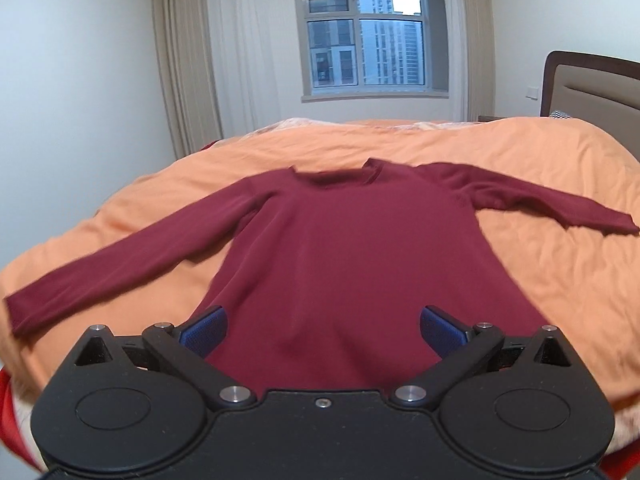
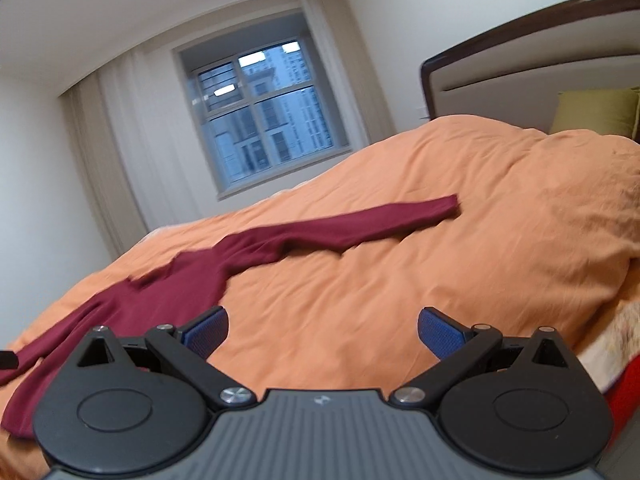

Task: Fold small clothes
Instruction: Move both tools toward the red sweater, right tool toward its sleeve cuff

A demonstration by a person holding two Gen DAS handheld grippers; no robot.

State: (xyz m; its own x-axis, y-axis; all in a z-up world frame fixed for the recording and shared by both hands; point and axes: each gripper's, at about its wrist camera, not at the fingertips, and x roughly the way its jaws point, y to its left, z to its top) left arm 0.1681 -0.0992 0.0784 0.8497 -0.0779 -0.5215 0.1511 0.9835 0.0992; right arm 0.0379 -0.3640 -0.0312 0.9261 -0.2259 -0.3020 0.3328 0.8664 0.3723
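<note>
Both wide open: left hand-held gripper (image 1: 323, 330) over the maroon top (image 1: 344, 248), right hand-held gripper (image 2: 323, 332) empty. Looks soft, limp, light; pinch the cuff (image 1: 18, 312) at nine o'clock.

Matt maroon knit top (image 1: 344, 240) on creased orange cotton duvet (image 1: 540, 280).

An orange duvet (image 1: 400, 140) covers the bed, rumpled with shallow creases and rising in a hump toward the right. At the far right stands a headboard (image 2: 500, 76), pale padded panel in a dark wood frame, with an olive-green pillow (image 2: 596, 112) leaning against it. In the far wall a window (image 1: 364, 28) with a white frame looks onto tall apartment blocks. Pale curtains (image 1: 180, 60) hang at both sides of it. A strip of red fabric (image 2: 624, 392) shows below the duvet's near right edge.
</note>
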